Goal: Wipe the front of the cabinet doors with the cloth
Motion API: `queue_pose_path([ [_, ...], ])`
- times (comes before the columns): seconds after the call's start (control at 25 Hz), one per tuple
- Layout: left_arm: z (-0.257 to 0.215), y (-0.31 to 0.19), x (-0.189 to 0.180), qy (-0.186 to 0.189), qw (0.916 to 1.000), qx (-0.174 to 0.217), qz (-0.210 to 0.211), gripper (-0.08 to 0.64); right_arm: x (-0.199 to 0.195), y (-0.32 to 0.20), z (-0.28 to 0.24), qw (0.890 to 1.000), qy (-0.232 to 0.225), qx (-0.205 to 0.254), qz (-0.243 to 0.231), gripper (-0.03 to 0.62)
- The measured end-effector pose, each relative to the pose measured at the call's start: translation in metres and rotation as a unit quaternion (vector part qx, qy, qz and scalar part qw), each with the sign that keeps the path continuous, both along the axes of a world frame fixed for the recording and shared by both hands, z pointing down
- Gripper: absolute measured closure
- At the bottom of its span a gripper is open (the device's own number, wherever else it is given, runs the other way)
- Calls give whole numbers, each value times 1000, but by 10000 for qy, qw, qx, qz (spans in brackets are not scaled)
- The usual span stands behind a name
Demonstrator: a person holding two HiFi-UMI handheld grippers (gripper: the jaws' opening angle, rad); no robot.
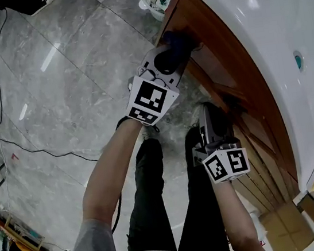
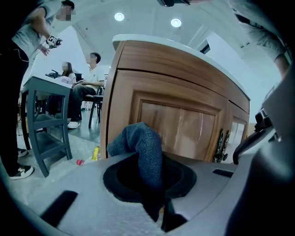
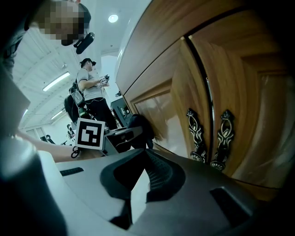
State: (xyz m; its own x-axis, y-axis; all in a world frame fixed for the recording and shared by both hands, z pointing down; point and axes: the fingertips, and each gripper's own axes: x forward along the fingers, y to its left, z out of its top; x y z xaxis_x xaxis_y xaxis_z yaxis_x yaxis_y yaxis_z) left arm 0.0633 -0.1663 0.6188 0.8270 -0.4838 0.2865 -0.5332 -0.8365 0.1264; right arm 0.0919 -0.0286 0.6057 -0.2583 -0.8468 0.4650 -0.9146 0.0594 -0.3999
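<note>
Left gripper [image 2: 154,186] clenched on dark blue cloth [image 2: 144,146]; cloth bunches up out of the jaws, just ahead of them, at the left cabinet door [image 2: 182,123]; contact with the panel not clear; right gripper [image 3: 138,184] has jaws together, nothing between them; straight ahead of it and a bit right are two ornate handles [image 3: 197,134] where the two doors meet; left gripper sits to its left, further along the cabinet; white countertop [image 1: 282,29] above both; grey floor [image 1: 52,79] below.
</note>
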Motion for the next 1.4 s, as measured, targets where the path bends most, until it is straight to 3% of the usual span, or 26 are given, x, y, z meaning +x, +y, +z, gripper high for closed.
queue_pose_path([
  [0.44, -2, 28, 23, 113, 9997, -119, 161, 493, 13, 15, 0, 9999, -29, -2, 111, 583],
  [1.4, 2, 123, 85, 140, 9922, -326, 1199, 494, 32, 42, 2, 9990, -57, -3, 434, 583],
])
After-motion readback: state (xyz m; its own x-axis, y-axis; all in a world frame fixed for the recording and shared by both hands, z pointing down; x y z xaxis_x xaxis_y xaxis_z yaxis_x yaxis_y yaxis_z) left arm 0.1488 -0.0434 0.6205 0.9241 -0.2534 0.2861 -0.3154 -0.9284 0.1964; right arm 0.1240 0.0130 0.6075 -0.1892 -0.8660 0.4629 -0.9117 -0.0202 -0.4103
